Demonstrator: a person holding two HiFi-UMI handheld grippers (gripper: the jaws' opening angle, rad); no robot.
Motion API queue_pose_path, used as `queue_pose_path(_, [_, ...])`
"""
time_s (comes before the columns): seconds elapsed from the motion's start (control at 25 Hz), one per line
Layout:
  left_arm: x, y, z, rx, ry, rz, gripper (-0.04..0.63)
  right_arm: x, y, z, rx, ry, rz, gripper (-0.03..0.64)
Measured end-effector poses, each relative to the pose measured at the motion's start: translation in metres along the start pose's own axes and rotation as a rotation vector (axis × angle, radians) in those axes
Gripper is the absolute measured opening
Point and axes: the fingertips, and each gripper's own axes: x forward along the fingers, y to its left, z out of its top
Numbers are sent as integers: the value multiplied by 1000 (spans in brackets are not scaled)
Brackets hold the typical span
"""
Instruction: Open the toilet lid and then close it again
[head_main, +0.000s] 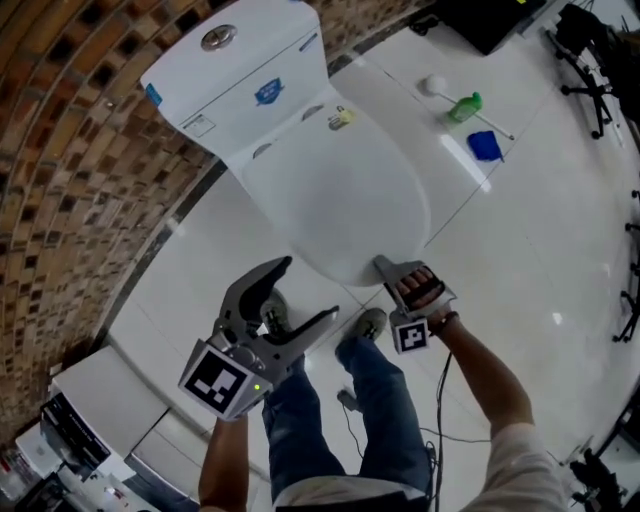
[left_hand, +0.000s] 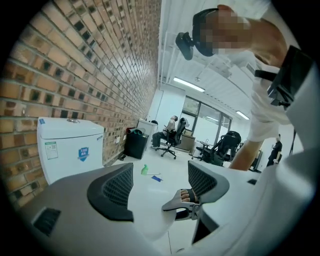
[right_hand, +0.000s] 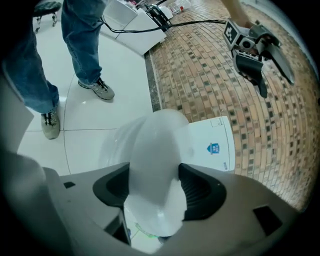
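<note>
**Right jaws straddle the lowered lid's front rim**

Left gripper (head_main: 308, 290) hangs short of the bowl, jaws spread and empty. The toilet lid (head_main: 340, 195) lies flat down. Right gripper (head_main: 388, 270) sets its spread jaws astride the lid's front edge, seemingly unclamped. If the lift is still due, it needs a firm pinch, then an upward swing; if not, just back off.

The toilet lid (right_hand: 152, 160) is smeared by blur between the jaws of the right gripper (right_hand: 155, 187), and its near end is hidden behind the gripper body. Whatever lies under the lid is covered. Behind the lid, print on the tank sticker (head_main: 266, 94) is too small to read. To the right of the lid, the small floor items (head_main: 468, 120) cannot be identified.
</note>
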Motion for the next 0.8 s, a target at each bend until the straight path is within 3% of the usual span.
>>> queue_pose_path(0.2, [1, 5, -8, -8, 10, 46, 342, -8, 20, 4, 91, -54, 116, 307])
queue_pose_path(0.36, [3, 0, 1, 2, 21, 47, 342, -38, 12, 6, 248, -51, 210, 307])
queue_pose_path(0.44, [2, -4, 15, -1, 33, 33, 342, -61, -26, 4, 397, -27, 205, 307])
queue_pose_path(0.52, [-2, -9, 36, -8, 51, 14, 342, -89, -86, 7, 623, -42, 173, 307])
queue_pose_path(0.68, [-13, -28, 96, -13, 67, -36, 342, -152, -225, 16, 1045, -177, 78, 305])
queue_pose_path(0.8, [-20, -41, 140, 37, 55, -88, 342, -192, -306, 22, 1235, -295, 8, 305])
